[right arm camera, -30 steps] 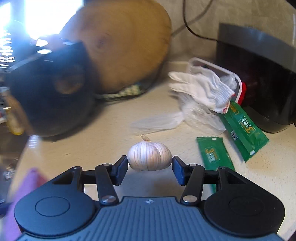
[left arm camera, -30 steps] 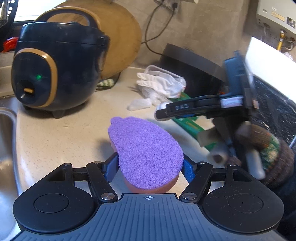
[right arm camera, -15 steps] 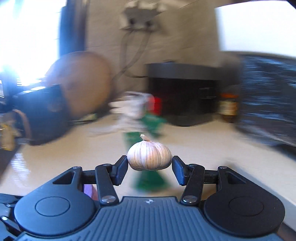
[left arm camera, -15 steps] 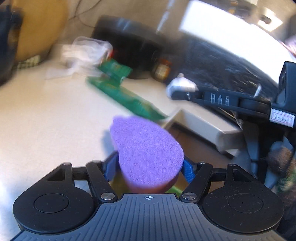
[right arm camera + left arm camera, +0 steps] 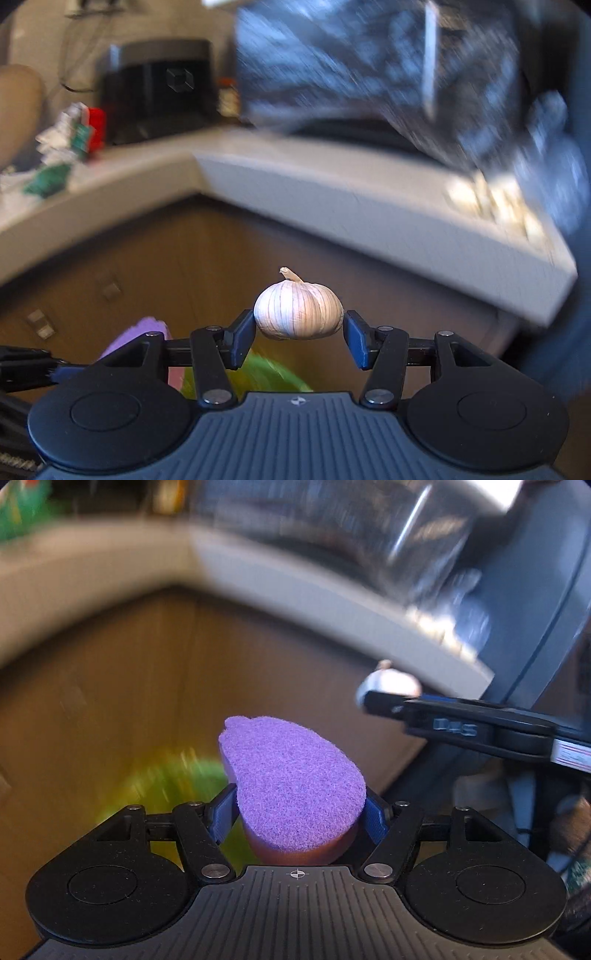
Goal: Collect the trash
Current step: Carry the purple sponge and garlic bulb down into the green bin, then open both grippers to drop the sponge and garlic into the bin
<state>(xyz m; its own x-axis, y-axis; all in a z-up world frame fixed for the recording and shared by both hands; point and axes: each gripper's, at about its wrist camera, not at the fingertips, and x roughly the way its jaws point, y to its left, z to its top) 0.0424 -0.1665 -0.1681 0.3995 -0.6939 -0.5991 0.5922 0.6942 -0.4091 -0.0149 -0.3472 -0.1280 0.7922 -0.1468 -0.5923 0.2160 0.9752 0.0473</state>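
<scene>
I have both loads off the counter and am carrying them toward the bin, so this is the transport step of collecting trash. My left gripper (image 5: 300, 814) is clamped on a purple scouring sponge (image 5: 291, 779), its blue pads pressed into the sponge's sides with the purple face up and a pinkish layer beneath. My right gripper (image 5: 298, 334) has its jaws about half spread, closed around a whole garlic bulb (image 5: 298, 312) that sits stem up between the pads, clear of any surface.

Both tools are out past the pale countertop edge (image 5: 332, 195), in front of the brown cabinet fronts (image 5: 184, 258). Below them shows a blurred green and yellow shape (image 5: 173, 786), which I take to be the lined trash bin, though the blur keeps me from being sure. More litter, green packets (image 5: 48, 179) among it, is left on the counter by the black appliance (image 5: 159, 88).

Next I need each load centred over that green opening before I spread the jaws. The two grippers are near each other, so I should release without knocking one against the other.
</scene>
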